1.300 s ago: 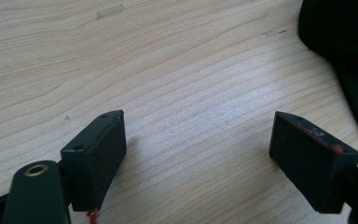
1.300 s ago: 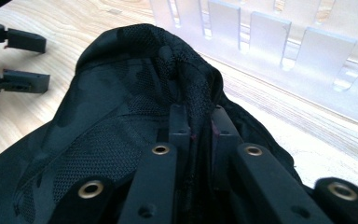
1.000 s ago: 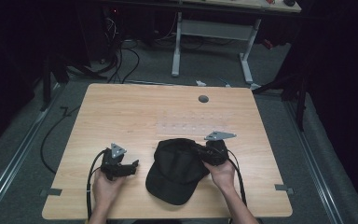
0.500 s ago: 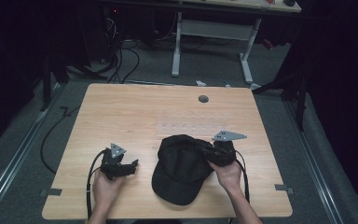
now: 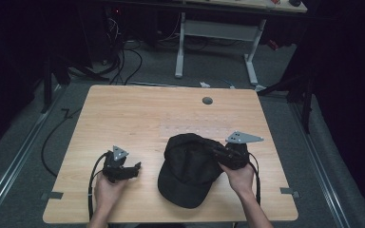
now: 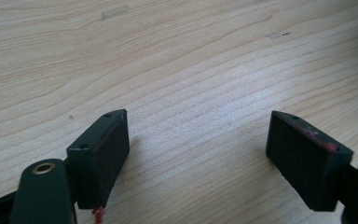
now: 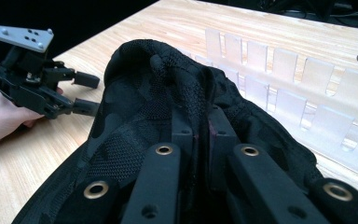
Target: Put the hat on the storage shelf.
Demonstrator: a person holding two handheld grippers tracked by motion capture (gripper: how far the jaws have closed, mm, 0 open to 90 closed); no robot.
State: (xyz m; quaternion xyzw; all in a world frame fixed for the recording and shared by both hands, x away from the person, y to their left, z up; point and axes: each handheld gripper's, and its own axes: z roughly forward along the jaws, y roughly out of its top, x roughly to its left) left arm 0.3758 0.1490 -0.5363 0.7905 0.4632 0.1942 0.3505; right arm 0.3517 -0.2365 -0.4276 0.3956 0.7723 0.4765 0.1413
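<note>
Two grippers are at work over the wooden table (image 5: pixel 138 114), and only one has a hold on anything. Using the black cap (image 5: pixel 190 166) as the landmark: the right gripper (image 5: pixel 218 153) sits at the cap's right-hand edge, its jaws clenched on a fold of the mesh crown, and in the right gripper view (image 7: pixel 196 135) the fabric bunches up between and over the two black jaws. Compared with a second ago, this hand has drawn up and toward the table's right edge, and the cap has gone with it: the crown now stands taller and more peaked, while the brim still rests on the wood toward the person's side. That suggests the grip is sound and the lift has begun, though most of the cap has yet to leave the surface. Left of the cap and well apart from it, the left gripper (image 5: pixel 132 169) rests low on the table where it was, jaws spread wide with only bare wood grain between them in its own view (image 6: pixel 198 154). Beyond the cap, a patch of clear tape strips (image 7: pixel 289 70) lies flat on the tabletop, and farther off is a round grey grommet (image 5: pixel 207 100).
</note>
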